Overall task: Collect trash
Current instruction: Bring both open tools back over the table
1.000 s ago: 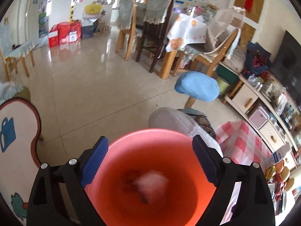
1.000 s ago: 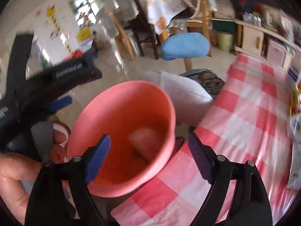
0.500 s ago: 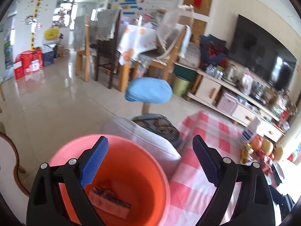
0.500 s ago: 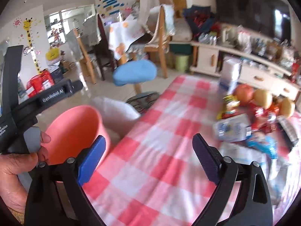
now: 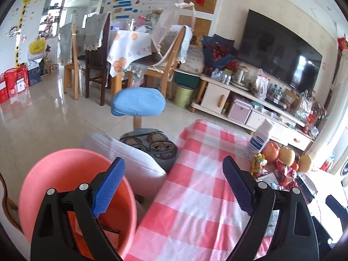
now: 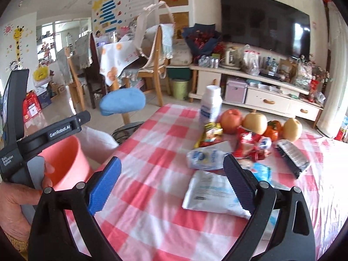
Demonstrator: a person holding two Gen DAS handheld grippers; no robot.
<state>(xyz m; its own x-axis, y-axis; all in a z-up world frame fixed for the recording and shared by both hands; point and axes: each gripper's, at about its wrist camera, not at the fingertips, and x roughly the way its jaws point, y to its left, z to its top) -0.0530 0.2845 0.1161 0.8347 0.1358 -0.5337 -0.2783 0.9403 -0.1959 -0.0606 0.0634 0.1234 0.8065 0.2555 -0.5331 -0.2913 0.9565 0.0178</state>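
My right gripper (image 6: 173,178) stands open over the red-checked table (image 6: 152,217), with nothing pressed between its pads. A white packet (image 6: 208,193) lies just ahead, near its right finger. Beyond lie a blue-and-white wrapper (image 6: 204,156), a yellow wrapper (image 6: 209,133), a red wrapper (image 6: 250,143) and a dark wrapper (image 6: 291,154). My left gripper (image 5: 171,182) is open and empty at the table's left edge. Its left finger is over the pink bucket (image 5: 65,174), which holds an orange wrapper (image 5: 108,235).
A white bottle (image 6: 211,104), an apple (image 6: 231,119) and pears (image 6: 255,122) stand behind the wrappers. Beside the bucket are a white cushion (image 5: 130,156) and a blue stool (image 5: 138,104). A hand (image 6: 15,202) holds the left gripper. A TV cabinet (image 6: 261,87) runs along the far wall.
Both views have swung right, from the bucket's mouth to the table. A pale scrap seen dropping into the bucket has gone from view. The right jaws have widened.
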